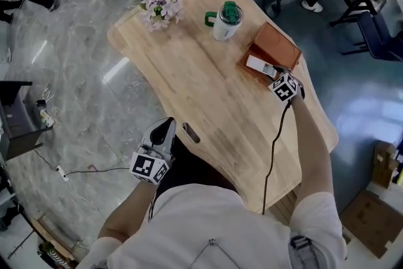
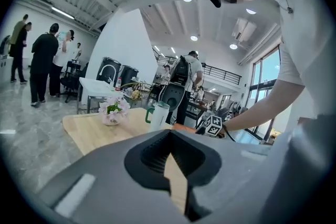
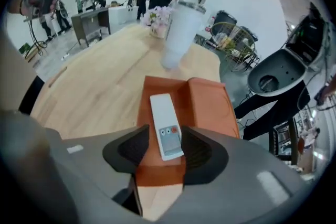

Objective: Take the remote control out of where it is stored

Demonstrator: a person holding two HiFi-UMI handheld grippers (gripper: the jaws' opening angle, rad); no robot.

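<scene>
A white remote control (image 1: 259, 65) (image 3: 165, 123) lies flat in an open orange box (image 1: 277, 44) (image 3: 207, 102) at the right side of the wooden table (image 1: 208, 110). My right gripper (image 1: 274, 71) (image 3: 164, 147) is down at the box, open, one jaw on each side of the remote's near end. A strip of orange shows between the left jaw and the remote. Off the table's near left edge, my left gripper (image 1: 165, 129) (image 2: 170, 165) hangs shut and holds nothing.
A white tumbler with a green lid (image 1: 227, 21) (image 3: 176, 34) stands just beyond the box. A small pot of pink flowers (image 1: 162, 4) (image 2: 113, 111) sits at the table's far end. A small dark object (image 1: 191, 132) lies by the near edge. People stand further back in the room.
</scene>
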